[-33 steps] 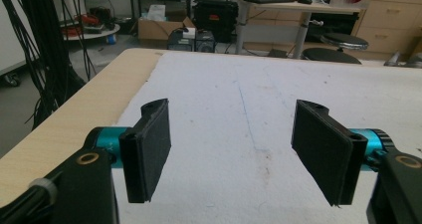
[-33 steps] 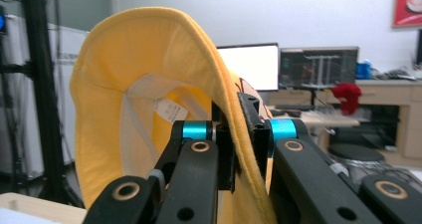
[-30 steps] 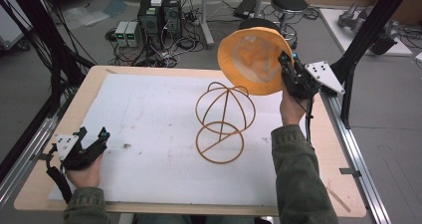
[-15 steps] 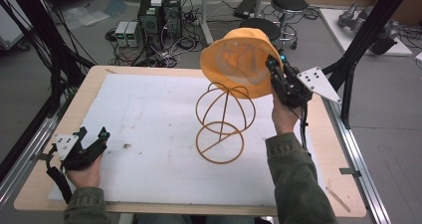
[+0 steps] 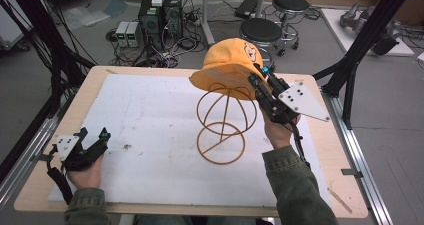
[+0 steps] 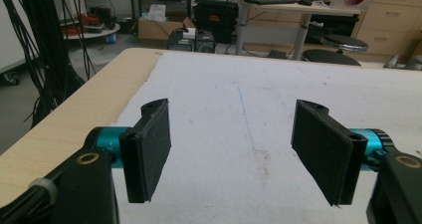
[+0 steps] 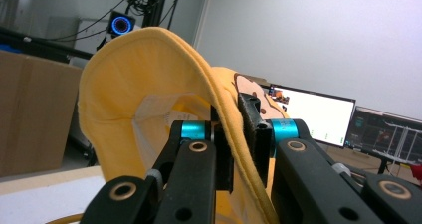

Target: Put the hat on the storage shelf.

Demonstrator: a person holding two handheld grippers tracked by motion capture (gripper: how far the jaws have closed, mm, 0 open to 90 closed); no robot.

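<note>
1. A white felt-like mat covers the wooden tabletop [image 5: 320,150], with computer boxes and stools [image 5: 260,31] on the grey floor beyond it.
2. Landmark here is the orange wire hat stand [image 5: 221,127], upright at the middle of the mat: a flat ring base, a stem, crossed hoops forming a rounded head.
3. The yellow bucket hat [image 5: 227,65] sits right over the top of the stand, brim tilted. Whether the crown already rests on the hoops is hard to tell from above.
4. The right gripper [image 5: 264,85], just right of the stand's dome, is clamped on the hat's brim; in the right gripper view the soft, stitched cloth is pinched flat between the black pads [image 7: 251,124].
5. The left gripper [image 5: 95,144] lies well left of the stand, near the mat's edge, jaws apart and empty.
6. To do it well, I'd say: centre the crown on the dome, level the brim, lower gently. The cloth is limp and the wire frame looks light, so any sideways drag could tip the stand.
</note>
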